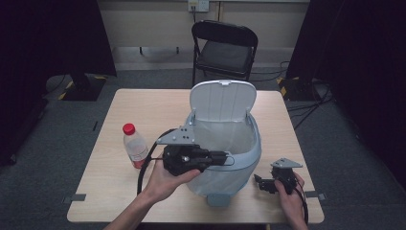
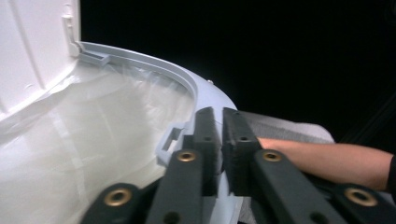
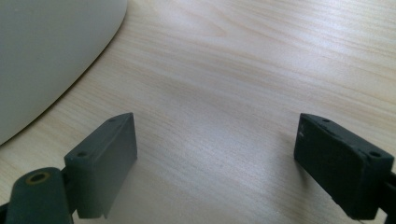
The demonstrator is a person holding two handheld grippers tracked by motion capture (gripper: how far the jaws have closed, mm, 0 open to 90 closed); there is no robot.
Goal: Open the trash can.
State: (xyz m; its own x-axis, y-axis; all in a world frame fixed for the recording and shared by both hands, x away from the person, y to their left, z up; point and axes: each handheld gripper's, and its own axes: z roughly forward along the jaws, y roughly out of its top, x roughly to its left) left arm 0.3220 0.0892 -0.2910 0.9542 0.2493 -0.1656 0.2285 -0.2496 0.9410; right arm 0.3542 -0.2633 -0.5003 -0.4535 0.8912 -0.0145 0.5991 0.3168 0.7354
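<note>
Left tongs (image 1: 229,158): held level over the near-left rim of the bin (image 1: 256,153), tips pointing toward 3 o'clock across the opening. In the left gripper view the left tongs (image 2: 219,122) stand nearly closed, a narrow slit between the two black pads. The tips sit at the pale blue bin rim (image 2: 187,79), just beside a small rim clip (image 2: 169,139); whether the pads pinch the rim or the clear bag liner (image 2: 93,140) cannot be told. No earlier picture, so only the narrow gap is noted.

Right tongs (image 1: 261,183): resting low on the counter (image 1: 143,105) at about 5 o'clock from the bin, tips pointing toward 9 o'clock at the bin's base. In the right gripper view the right tongs (image 3: 215,158) stand wide apart, bare wood grain between the pads, nothing held. The curved bin wall (image 3: 46,56) lies at 10 o'clock from that gap, near but not touching.

Bin: centre of the counter, slightly toward 3 o'clock, lid (image 1: 221,98) hinged up at the 12 o'clock side and standing nearly upright. Liner folded over the rim.

Bottle (image 1: 134,145): clear, red cap, upright, at 9 o'clock from the bin, just beside the left hand (image 1: 167,182) and the left gripper's cable.

Open room: bare counter at 10–11 o'clock behind the bottle, and a strip along the 3 o'clock edge. The near edge at 6 o'clock lies close to the bin's foot. A black folding chair (image 1: 224,48) stands beyond the far edge.
</note>
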